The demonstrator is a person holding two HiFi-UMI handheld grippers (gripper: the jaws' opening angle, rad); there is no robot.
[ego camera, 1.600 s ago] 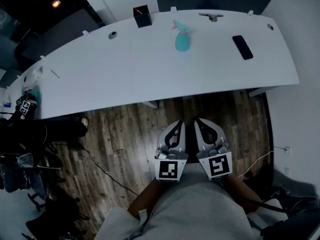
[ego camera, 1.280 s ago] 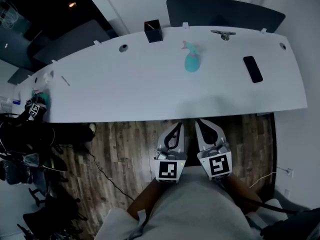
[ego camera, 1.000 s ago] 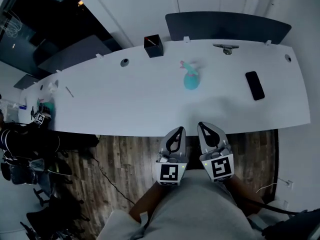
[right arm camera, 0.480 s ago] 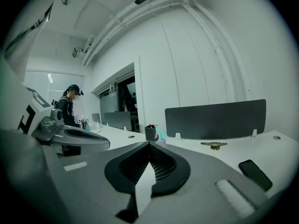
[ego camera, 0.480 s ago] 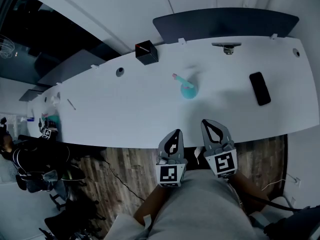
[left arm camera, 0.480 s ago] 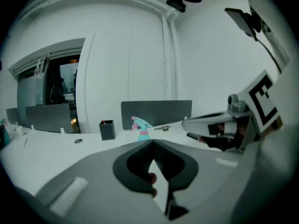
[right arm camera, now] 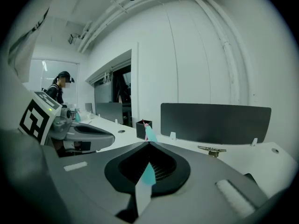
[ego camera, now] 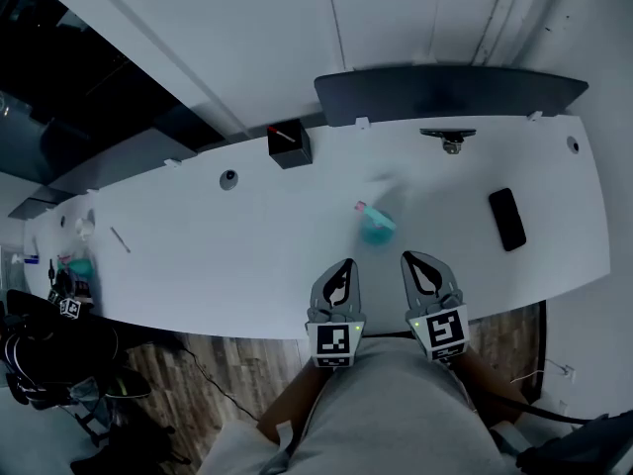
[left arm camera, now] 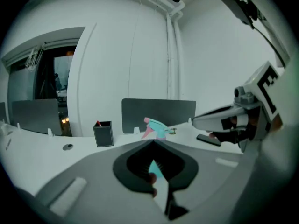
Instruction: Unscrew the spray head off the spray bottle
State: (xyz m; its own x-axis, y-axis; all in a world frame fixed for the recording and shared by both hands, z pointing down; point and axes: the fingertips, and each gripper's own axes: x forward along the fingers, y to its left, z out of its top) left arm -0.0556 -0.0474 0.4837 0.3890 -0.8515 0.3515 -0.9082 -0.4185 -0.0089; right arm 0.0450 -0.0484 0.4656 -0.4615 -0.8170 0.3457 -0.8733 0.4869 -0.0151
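A teal spray bottle [ego camera: 377, 230] with a pink spray head [ego camera: 360, 208] is seen just ahead of the fingertips, on a white table [ego camera: 227, 255]. Grey shells and black-and-white square markers are carried by the left gripper [ego camera: 343, 267] and the right gripper [ego camera: 415, 262]. A black phone [ego camera: 506, 219] is found to the right of the fingers.

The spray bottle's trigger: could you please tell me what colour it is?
Pink: the trigger stands out from the teal spray bottle, clearest in the left gripper view.
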